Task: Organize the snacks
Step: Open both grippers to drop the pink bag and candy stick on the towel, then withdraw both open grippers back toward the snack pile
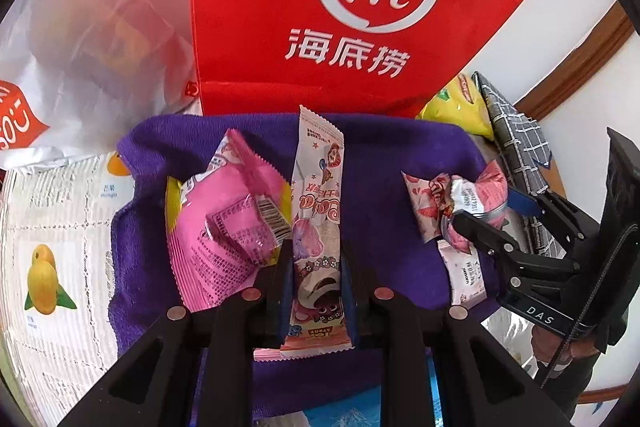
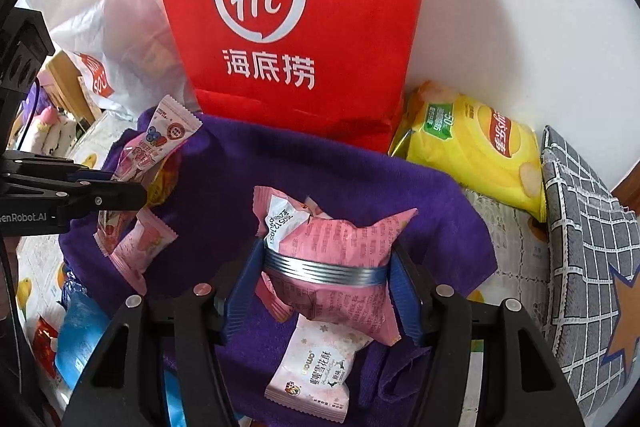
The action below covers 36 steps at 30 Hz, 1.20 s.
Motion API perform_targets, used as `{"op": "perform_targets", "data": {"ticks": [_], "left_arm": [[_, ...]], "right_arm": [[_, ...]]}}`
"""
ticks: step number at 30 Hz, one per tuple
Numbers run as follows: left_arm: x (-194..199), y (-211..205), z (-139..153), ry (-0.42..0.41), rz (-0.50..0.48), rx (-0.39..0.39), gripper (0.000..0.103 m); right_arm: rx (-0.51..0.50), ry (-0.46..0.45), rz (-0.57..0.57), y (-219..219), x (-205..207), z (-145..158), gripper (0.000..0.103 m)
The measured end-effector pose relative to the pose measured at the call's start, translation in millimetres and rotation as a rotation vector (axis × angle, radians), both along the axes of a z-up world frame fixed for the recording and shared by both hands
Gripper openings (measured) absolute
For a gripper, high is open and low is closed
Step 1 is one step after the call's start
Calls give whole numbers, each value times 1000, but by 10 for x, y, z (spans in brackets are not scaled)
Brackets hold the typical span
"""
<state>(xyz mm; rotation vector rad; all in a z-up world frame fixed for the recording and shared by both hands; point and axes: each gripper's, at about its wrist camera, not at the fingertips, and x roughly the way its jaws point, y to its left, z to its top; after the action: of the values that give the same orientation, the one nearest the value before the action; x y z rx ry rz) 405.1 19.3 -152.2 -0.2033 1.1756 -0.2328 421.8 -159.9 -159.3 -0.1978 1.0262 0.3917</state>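
Both claws lowering snacks onto purple towel [image 2: 320, 163]: left claw [image 1: 316, 267] pinches long wrapper [image 1: 318, 211], right claw [image 2: 326, 267] pinches pink packet [image 2: 340, 251]. Next: release, place neatly.

Bright, even daylight in both views; colours saturated. Washed out, hazy and soft at the upper left of the left wrist view, over the crumpled white plastic bag [image 1: 80, 27]. Soft shadow on the white wall [image 2: 520, 7] right of the tall red paper bag [image 2: 288, 27]. Strong fisheye bending and black vignette at all corners. Sharp at centre, slightly soft toward the rims.
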Motion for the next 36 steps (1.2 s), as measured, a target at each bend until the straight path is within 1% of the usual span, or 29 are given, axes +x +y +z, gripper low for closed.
{"op": "perform_targets", "data": {"ticks": [2, 4, 7, 9, 10, 13, 14, 15, 17, 18, 19, 22, 25, 29, 31, 33, 35, 36], "left_arm": [[22, -35, -31, 10, 0, 6, 20], [25, -50, -45, 13, -1, 12, 20], [29, -74, -65, 23, -10, 18, 21], [29, -91, -56, 20, -9, 19, 21], [11, -61, -34, 20, -12, 21, 22], [-13, -86, 35, 13, -22, 51, 41], [-31, -101, 78, 0, -23, 63, 51], [-44, -101, 121, -14, -23, 67, 55], [-80, -106, 215, -36, -24, 73, 57], [-100, -108, 269, -44, -26, 75, 57], [-121, -107, 326, -45, -28, 81, 57], [-223, -80, 537, -94, -24, 81, 58], [-351, -106, 742, -150, -31, 83, 61], [-511, -146, 968, -198, -38, 94, 61], [-637, -136, 1079, -220, -47, 101, 61], [-771, -128, 1155, -242, -62, 119, 61], [-913, -107, 1207, -260, -57, 140, 61], [-971, -102, 1220, -263, -54, 143, 61]], "right_arm": [[-1, -5, -5, -16, -5, 28, 63], [8, -5, -11, -44, -10, 73, 65], [28, -27, -36, -90, -35, 203, 66], [51, -46, -54, -136, -75, 330, 73], [62, -58, -59, -156, -98, 389, 74], [92, -95, -86, -201, -159, 577, 78], [97, -107, -95, -204, -174, 651, 80], [103, -119, -105, -219, -195, 707, 81], [120, -144, -145, -261, -257, 841, 82], [123, -150, -162, -281, -275, 889, 88], [126, -157, -181, -296, -306, 932, 91], [114, -191, -235, -333, -461, 1070, 91], [76, -218, -282, -363, -659, 1184, 91], [97, -248, -281, -429, -954, 1273, 91], [58, -278, -272, -408, -1114, 1318, 91], [-5, -308, -263, -358, -1293, 1353, 91], [2, -311, -251, -343, -1430, 1357, 91], [23, -304, -249, -340, -1513, 1347, 91]]}}
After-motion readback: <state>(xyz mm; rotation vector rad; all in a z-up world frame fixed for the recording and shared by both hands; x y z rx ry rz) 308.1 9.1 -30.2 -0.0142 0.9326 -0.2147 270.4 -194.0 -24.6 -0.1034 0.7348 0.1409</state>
